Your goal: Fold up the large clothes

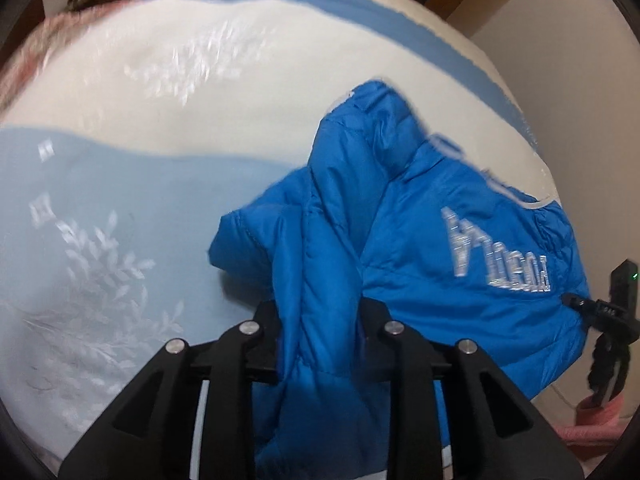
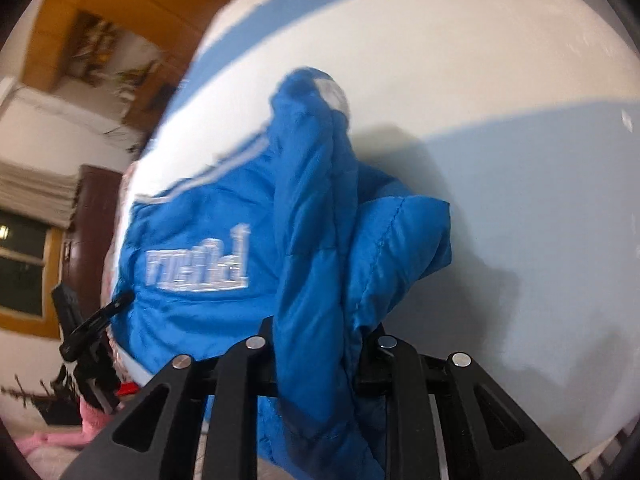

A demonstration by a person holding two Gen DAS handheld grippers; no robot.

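A bright blue padded jacket [image 1: 440,240] with white lettering lies bunched on a bed cover [image 1: 160,100] of white and pale blue bands. My left gripper [image 1: 320,312] is shut on a thick fold of the jacket that fills the gap between its black fingers. In the right wrist view the same jacket [image 2: 192,220] rises in a twisted ridge over the bed cover [image 2: 500,80]. My right gripper [image 2: 318,332] is shut on another bunched fold of it. Both views are blurred.
The bed's edge runs along the right of the left wrist view, with a pale wall beyond. A black device [image 1: 616,312] and pink cloth [image 1: 592,420] sit off that edge. Wooden furniture [image 2: 120,0] and a dark window [image 2: 24,264] stand left of the bed.
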